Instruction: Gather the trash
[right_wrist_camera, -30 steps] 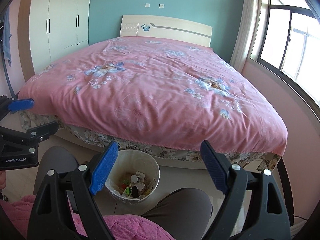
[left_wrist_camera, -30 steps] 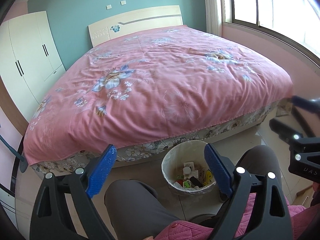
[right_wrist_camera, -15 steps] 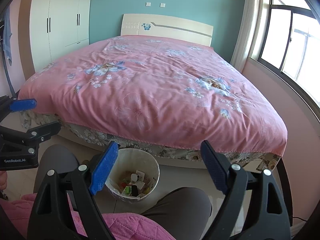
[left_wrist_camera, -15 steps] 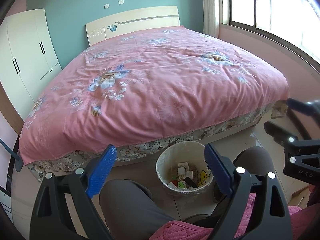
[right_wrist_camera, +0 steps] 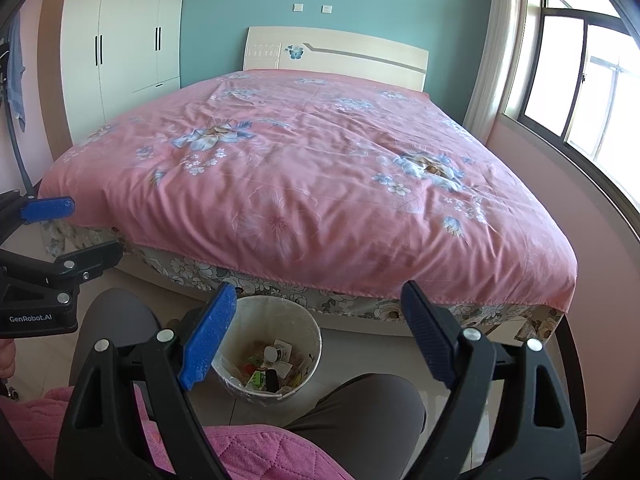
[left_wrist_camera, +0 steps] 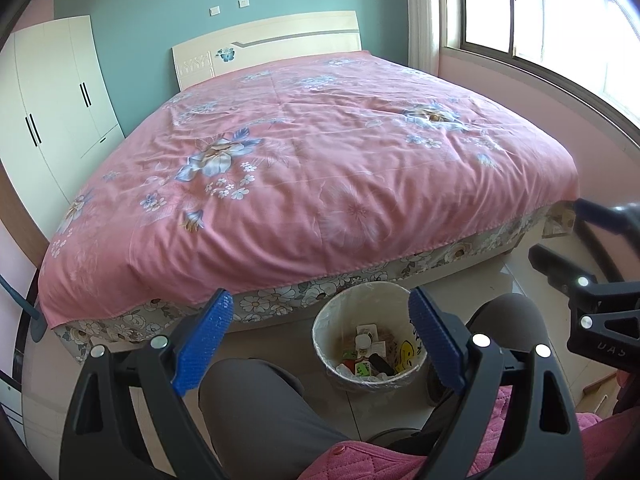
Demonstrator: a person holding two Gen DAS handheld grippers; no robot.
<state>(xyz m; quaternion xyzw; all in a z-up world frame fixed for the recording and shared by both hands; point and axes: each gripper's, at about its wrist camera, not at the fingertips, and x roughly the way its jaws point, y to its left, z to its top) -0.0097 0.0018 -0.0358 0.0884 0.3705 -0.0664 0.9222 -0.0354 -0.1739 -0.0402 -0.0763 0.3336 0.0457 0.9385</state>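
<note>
Pink flowered bedspread (left_wrist_camera: pixel 340 168) covers the whole bed (right_wrist_camera: pixel 392 304), hanging over the foot edge down to the floral valance. White bin (left_wrist_camera: pixel 326 322) with a clear plastic liner stands on the tile floor (left_wrist_camera: pixel 472 284) just beside the foot edge of the bed, between the person's knees (left_wrist_camera: pixel 508 320).

Trash (left_wrist_camera: pixel 370 356) sits in the bottom of the bin: a small bottle with a white cap, a green packet, a black item, white card pieces, a yellow wrapper against the right wall. Same pile shows in the right wrist view (right_wrist_camera: pixel 272 368).

Left tongs (left_wrist_camera: pixel 316 344): spread wide, nothing between the blue pads (left_wrist_camera: pixel 204 344), held above the lap with the bin framed near the right-hand pad. Right tongs (right_wrist_camera: pixel 314 340): also spread wide and empty, bin rim (right_wrist_camera: pixel 316 332) just past the left-hand pad. Neither touches the bin.

Each pair of tongs shows at the edge of the other's view: right tongs at the right edge of the left wrist view, left tongs at the left edge of the right wrist view, both with fingers apart.

White wardrobe (right_wrist_camera: pixel 124 48) against the left wall, headboard (right_wrist_camera: pixel 340 54) against the teal wall, window (right_wrist_camera: pixel 576 72) on the right. Pink quilted fabric (right_wrist_camera: pixel 256 452) lies on the lap.
</note>
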